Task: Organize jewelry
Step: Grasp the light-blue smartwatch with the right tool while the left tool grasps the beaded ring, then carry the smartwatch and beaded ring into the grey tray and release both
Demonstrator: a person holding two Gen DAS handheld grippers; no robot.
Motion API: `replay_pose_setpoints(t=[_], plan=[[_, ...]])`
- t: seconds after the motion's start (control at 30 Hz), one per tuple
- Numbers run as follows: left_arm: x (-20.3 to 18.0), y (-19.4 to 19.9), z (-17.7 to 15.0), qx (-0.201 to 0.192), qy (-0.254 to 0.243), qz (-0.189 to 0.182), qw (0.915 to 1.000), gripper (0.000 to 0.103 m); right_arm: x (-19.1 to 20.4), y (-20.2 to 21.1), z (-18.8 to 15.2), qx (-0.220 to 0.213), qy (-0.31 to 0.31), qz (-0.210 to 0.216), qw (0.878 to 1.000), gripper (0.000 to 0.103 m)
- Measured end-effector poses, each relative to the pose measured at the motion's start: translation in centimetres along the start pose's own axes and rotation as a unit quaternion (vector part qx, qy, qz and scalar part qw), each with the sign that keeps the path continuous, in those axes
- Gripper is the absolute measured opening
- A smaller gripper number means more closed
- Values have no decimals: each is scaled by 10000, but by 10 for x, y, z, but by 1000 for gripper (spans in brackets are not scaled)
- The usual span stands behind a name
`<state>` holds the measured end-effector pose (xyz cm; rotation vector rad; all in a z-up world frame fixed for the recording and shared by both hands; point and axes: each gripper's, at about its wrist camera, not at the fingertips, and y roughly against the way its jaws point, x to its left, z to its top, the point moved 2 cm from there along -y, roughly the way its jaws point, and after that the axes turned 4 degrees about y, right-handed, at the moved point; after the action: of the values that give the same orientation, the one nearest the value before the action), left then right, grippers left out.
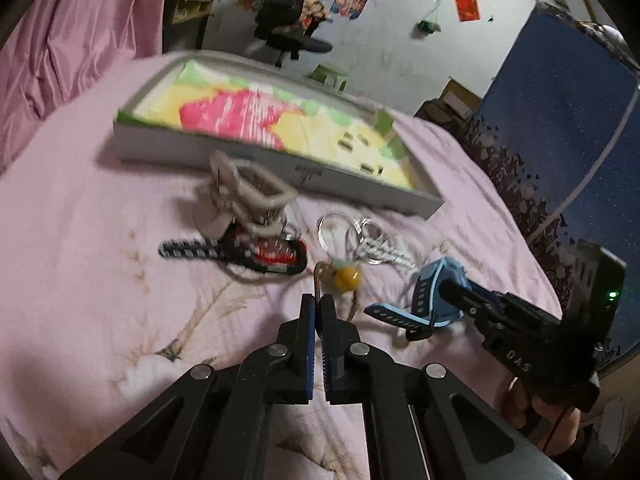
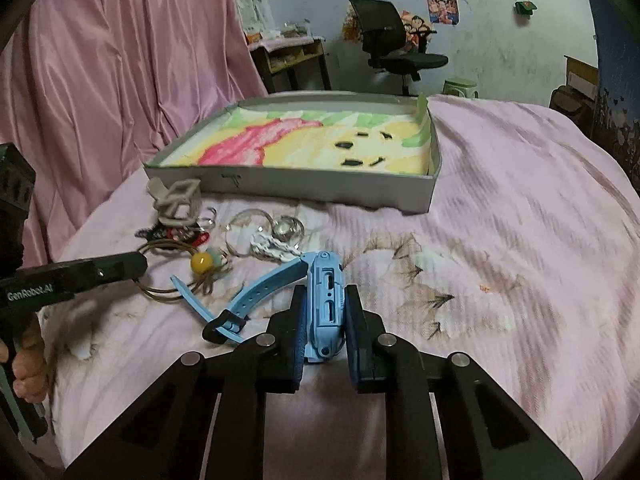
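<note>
Holding the blue watch (image 2: 326,300) tight in my right claw (image 2: 325,312), I am seeing the tray (image 2: 320,182) lying straight ahead, far across the bed. My left claw (image 1: 319,312) is pinching the brown cord (image 1: 320,280) near the yellow bead (image 1: 346,278).

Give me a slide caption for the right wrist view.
Right gripper clamps blue watch on pink bedspread.

Motion blur is smearing the grey tray (image 1: 224,152) and the beige clip (image 1: 244,196) in the left wrist view. The left gripper (image 1: 319,312) is hiding part of the brown cord (image 1: 353,308), and the picture's edge is cutting off the hand (image 2: 24,364).
</note>
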<state>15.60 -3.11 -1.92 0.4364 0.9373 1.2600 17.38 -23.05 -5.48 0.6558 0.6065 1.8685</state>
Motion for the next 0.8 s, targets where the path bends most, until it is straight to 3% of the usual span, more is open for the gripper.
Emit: replay_pose_setpoints(t=[0.23, 0.43, 0.6, 0.8], plan=[[-15, 30, 29, -433, -227, -154, 9987, 3, -3, 20, 21, -555, -131, 110, 9983, 15], [-21, 36, 71, -904, -221, -149, 9955, 3, -7, 4, 70, -887, -139, -8, 9960, 15], [-17, 21, 114, -1244, -142, -101, 9921, 3, -17, -20, 100, -1016, -374, -134, 9940, 15], [-5, -15, 140, -1202, -13, -91, 9927, 3, -24, -54, 111, -870, -409, -420, 9945, 15]])
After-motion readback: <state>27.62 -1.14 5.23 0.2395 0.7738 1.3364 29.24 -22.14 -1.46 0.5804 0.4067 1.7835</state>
